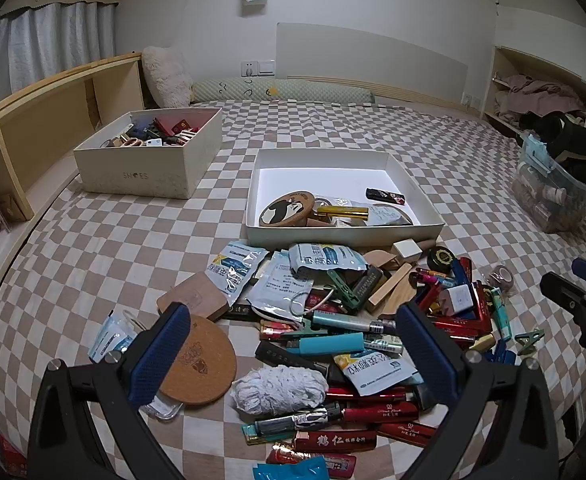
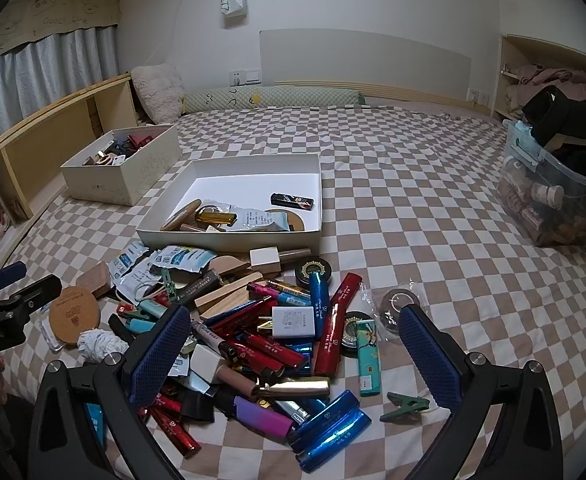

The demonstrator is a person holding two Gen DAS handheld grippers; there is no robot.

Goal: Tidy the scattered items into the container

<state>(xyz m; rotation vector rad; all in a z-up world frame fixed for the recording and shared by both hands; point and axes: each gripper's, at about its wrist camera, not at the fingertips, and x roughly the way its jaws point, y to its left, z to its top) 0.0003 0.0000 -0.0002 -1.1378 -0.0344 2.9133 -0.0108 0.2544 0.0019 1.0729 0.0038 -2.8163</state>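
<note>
Shallow white tray (image 1: 345, 230) partly filled, jumbled pile (image 2: 261, 344) of lighters and packets, left tool (image 1: 293, 344) spread empty, right tool (image 2: 293, 344) likewise

Checkered bed sheet (image 2: 413, 184); fluffy white pillow (image 2: 159, 90) against wooden shelf headboard (image 1: 49, 120); long green bolster (image 2: 269, 100) along wall; grey curtain (image 2: 45, 72); clear plastic bin (image 2: 549, 204) with a black item on top; wall switch plate (image 1: 259, 67).

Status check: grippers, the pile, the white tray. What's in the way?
Left gripper and right gripper open, empty, above the pile. White tray beyond it, a few items in. Nothing blocks the path.
</note>
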